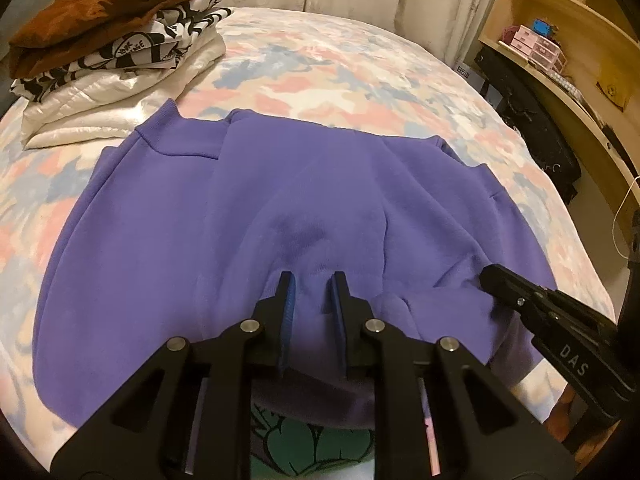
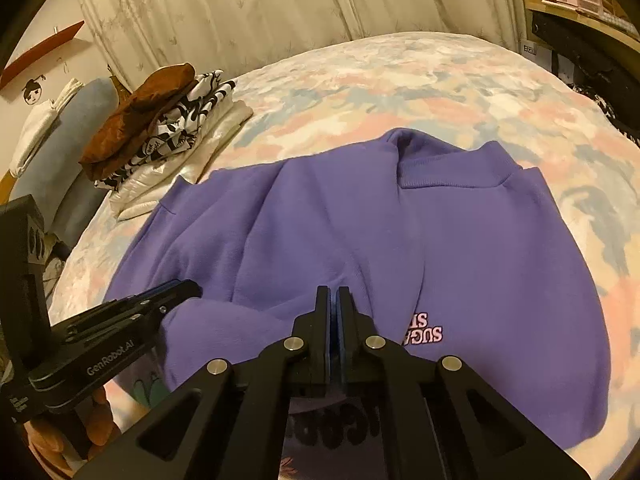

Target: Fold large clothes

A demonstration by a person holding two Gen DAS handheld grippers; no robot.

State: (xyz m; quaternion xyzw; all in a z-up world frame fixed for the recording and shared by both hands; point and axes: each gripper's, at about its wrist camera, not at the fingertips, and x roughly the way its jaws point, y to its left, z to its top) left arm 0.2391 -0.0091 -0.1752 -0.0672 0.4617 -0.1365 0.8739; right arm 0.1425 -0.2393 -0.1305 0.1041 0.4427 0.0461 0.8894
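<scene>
The large purple fleece sweatshirt [image 1: 256, 216] lies spread on the pastel floral bedspread [image 1: 360, 72], sleeves folded inward across the body, ribbed collar [image 2: 452, 172] toward the far side and the near hem draped toward the person. The left gripper [image 1: 312, 292] has its blue-padded fingers spread a little, with a raised ridge of purple cloth between them; whether the pads actually bite the fabric cannot be told. The right gripper [image 2: 334, 300] has its fingers pressed almost together, only a thin slit between the pads, and no cloth is clearly seen in that slit.

The main risk is an uneven lift. If one tool has a hold and the other has none, the near edge will likely rise on one side only, the folded sleeves will slide out and the half-made fold will skew. A shallow pinch on thick fleece may also slip partway through a carry. Catching only the top layer would probably peel it off the layers beneath.

Room ahead looks good: bare bedspread stretches beyond the collar, so a fold away from the person has space. To the far left the stack of folded clothes topped by a brown velvet garment [image 1: 108, 12] sits just beside the sweatshirt's left shoulder, and a wide sweep that way could knock it. On the right the bed edge and the wooden shelf unit [image 1: 560, 48] limit sideways swing.
</scene>
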